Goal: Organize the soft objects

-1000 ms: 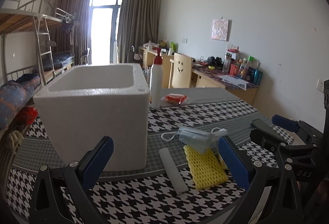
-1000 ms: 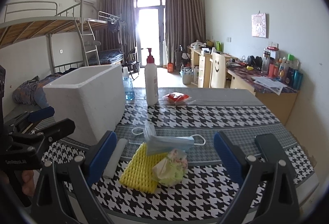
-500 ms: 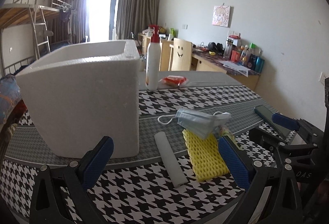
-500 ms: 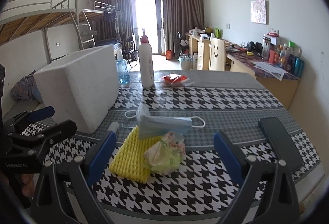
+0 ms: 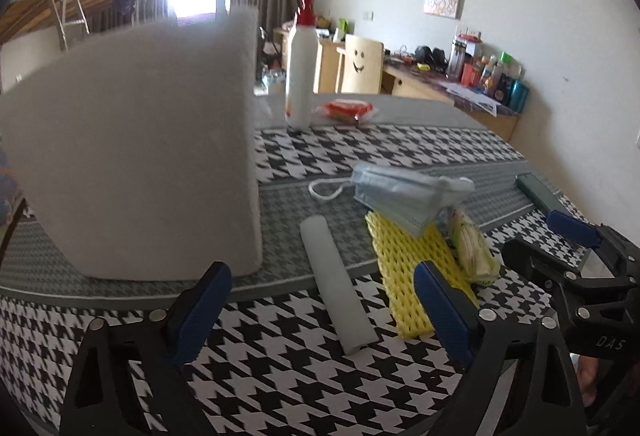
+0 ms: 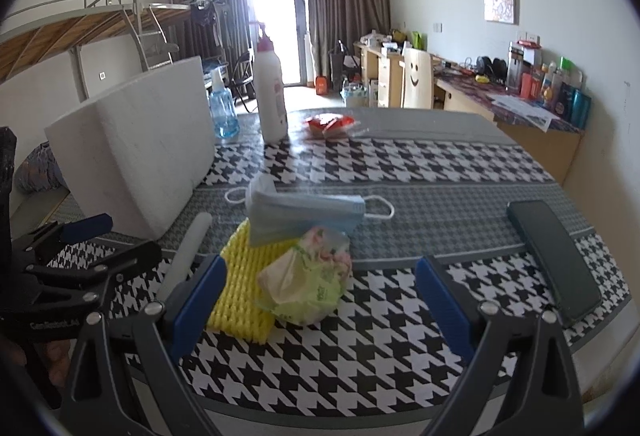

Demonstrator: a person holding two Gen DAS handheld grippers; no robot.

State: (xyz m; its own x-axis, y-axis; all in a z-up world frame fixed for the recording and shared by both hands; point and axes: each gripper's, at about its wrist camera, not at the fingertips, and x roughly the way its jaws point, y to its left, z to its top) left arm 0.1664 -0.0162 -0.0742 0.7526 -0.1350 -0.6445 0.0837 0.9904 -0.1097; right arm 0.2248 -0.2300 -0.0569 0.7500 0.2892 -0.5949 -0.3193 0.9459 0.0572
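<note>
left claw [image 5: 324, 310] wide, empty | right claw [image 6: 320, 298] wide, empty | foam box [image 5: 136, 156] beside foam stick [image 5: 336, 280] | phone [image 6: 554, 260] right

**Clearance around the foam box**

The foam box [image 5: 136, 156] walls off the table's left side. Just right of it lies the foam stick [image 5: 336, 284], with bare cloth [image 5: 280, 212] between them. Further right, mask [image 6: 300, 212], yellow net [image 6: 240, 284] and bag [image 6: 308, 284] crowd together, touching. The phone [image 6: 556, 260] lies well apart, open cloth between. Behind the box stands a bottle [image 6: 272, 96].
</note>
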